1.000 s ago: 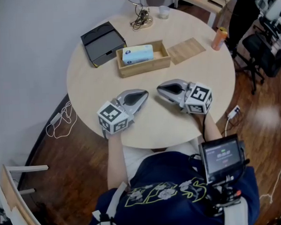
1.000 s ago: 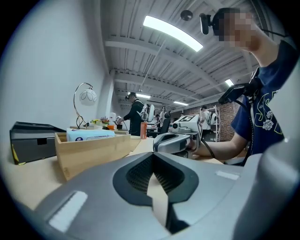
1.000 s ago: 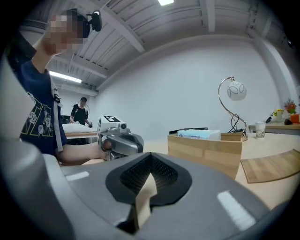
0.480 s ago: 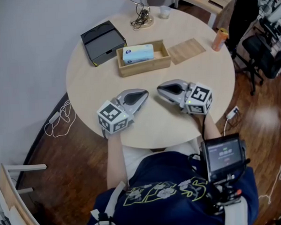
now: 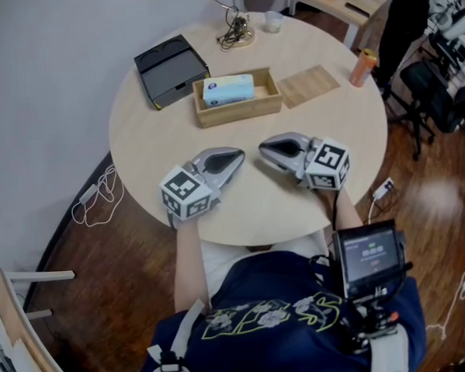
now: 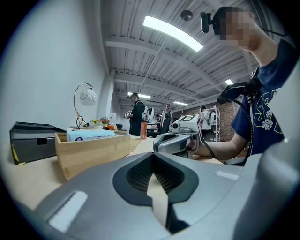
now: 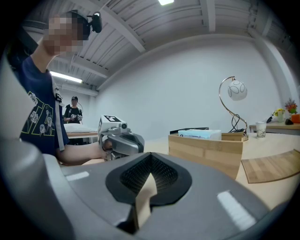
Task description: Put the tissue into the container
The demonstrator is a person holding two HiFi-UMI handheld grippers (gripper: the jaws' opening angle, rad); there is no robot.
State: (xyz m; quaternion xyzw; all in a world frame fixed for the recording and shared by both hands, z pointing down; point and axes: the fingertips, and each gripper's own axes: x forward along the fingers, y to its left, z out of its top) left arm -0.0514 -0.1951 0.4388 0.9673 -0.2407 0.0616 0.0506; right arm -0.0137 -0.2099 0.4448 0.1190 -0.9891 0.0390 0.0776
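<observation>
Head view is looking down at two grippers lying on the round tabletop [image 5: 152, 139], close to the person. The left gripper [image 5: 239, 153] and the right gripper [image 5: 263, 147] are pointing their tips at each other, just apart. Both pairs of jaws are squeezed together, and nothing is sitting between them. Each gripper view is showing only bare tabletop past its own closed tips.

Farther out, the tissue pack [image 5: 228, 89] is lying flat inside the wooden box [image 5: 240, 109], toward its left end. So it looks like it is already sitting in a container. A thin wooden board [image 5: 309, 84] is lying just beside the box on the right. A black box [image 5: 170, 68] is sitting near it, farther back on the left. I cannot tell which box the task is meaning.

The pack is looking light and soft, so it is likely squashing easily. Its smooth wrap is probably a bit slippery. A good place to hold it is across its short middle, coming down from above and squeezing gently. Grabbing one corner is risking a droop or a slip. The box walls are standing close to the long sides, so the jaws are getting little room there.
</observation>
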